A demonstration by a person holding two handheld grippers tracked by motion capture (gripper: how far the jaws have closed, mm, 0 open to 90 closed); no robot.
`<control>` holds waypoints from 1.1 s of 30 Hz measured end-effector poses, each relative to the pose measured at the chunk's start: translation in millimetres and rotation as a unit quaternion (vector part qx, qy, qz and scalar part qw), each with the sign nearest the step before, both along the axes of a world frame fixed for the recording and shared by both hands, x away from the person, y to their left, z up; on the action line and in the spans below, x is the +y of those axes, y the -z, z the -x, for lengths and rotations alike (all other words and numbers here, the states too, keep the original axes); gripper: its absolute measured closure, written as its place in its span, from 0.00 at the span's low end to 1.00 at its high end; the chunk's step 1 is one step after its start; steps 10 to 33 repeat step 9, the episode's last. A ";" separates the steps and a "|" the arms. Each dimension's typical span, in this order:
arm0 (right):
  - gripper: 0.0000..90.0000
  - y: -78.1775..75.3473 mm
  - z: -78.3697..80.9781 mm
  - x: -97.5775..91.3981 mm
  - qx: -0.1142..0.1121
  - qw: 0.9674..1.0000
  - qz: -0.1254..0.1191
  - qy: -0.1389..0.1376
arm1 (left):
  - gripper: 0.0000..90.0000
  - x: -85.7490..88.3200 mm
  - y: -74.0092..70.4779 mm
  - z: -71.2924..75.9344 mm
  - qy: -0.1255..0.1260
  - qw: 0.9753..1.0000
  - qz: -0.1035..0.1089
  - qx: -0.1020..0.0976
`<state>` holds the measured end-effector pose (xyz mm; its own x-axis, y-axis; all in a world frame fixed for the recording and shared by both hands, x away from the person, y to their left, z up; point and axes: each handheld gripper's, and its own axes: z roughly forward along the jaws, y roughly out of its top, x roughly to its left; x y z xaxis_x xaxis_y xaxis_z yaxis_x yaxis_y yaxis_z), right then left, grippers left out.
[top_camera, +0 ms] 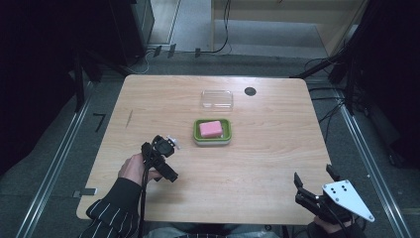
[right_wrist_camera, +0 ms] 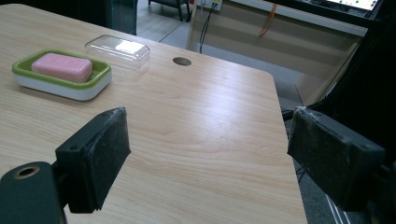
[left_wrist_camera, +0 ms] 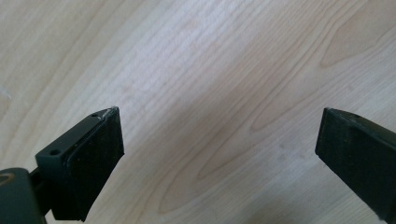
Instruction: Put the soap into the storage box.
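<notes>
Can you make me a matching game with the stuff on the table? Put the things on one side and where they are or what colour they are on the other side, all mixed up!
Things:
1. soap
2. soap dish
3. clear lid
4. right gripper

Clues:
A. see-through, lying on the table beyond the dish
B. pink, lying in the dish
C. open, at the near right corner of the table
D. green rim, white base

Pairs: 1-B, 2-D, 3-A, 4-C
</notes>
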<state>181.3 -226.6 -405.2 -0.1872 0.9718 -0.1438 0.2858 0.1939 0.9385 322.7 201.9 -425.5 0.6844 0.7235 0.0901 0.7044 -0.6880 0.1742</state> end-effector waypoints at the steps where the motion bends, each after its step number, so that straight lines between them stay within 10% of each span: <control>1: 0.15 0.0 0.1 0.0 0.000 1.000 0.000 0.000 | 0.02 1.7 1.4 3.0 -0.002 1.000 0.005 0.001; 33: 0.15 0.4 -0.3 -0.2 -0.002 1.000 -0.001 0.002 | 0.01 11.3 12.0 11.8 -0.007 1.000 0.005 0.013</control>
